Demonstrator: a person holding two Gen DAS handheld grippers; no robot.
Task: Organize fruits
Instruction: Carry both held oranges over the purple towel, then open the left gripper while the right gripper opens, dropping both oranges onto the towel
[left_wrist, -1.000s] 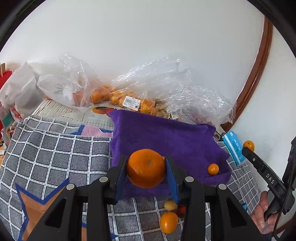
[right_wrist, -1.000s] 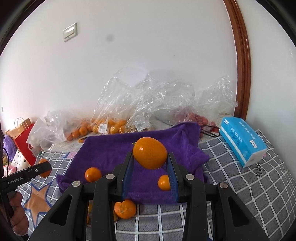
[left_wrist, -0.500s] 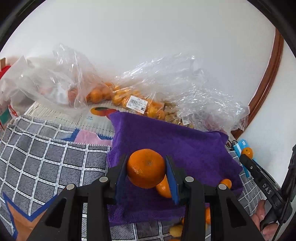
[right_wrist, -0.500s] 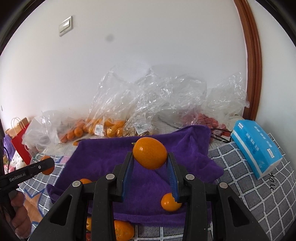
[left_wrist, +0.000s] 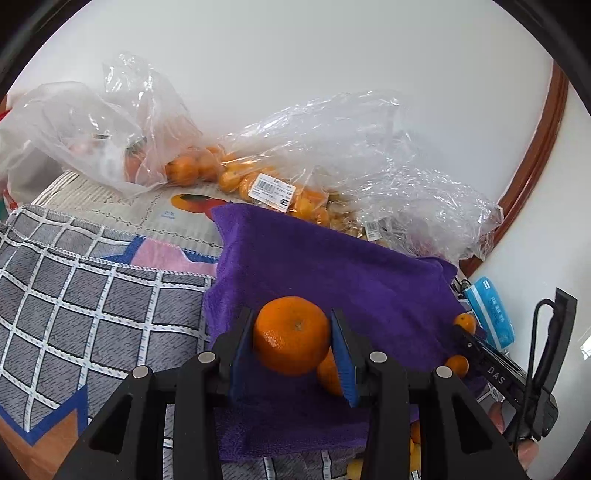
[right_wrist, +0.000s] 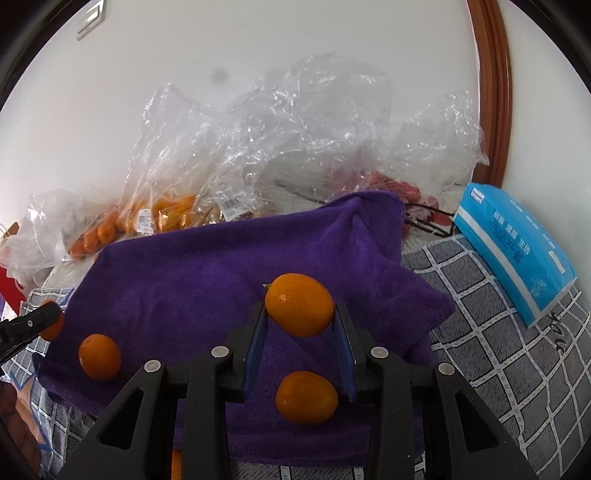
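My left gripper (left_wrist: 293, 341) is shut on a round orange mandarin (left_wrist: 291, 334) and holds it over the near part of a purple towel (left_wrist: 332, 273). My right gripper (right_wrist: 299, 325) is shut on an oval orange fruit (right_wrist: 300, 303) above the same towel (right_wrist: 207, 273). Two loose orange fruits lie on the towel in the right wrist view, one under the gripper (right_wrist: 306, 397) and one at the left (right_wrist: 99, 356). The left gripper with its mandarin shows at the left edge (right_wrist: 50, 323).
Clear plastic bags of oranges (left_wrist: 258, 184) lie against the white wall behind the towel. A blue tissue pack (right_wrist: 517, 251) lies at the right on the grey checked cloth (left_wrist: 92, 302). More small fruits lie on the cloth below the towel (left_wrist: 413, 446).
Both grippers have moved forward over the purple towel, each still holding its fruit. The loose fruits on the towel now lie closer under them.
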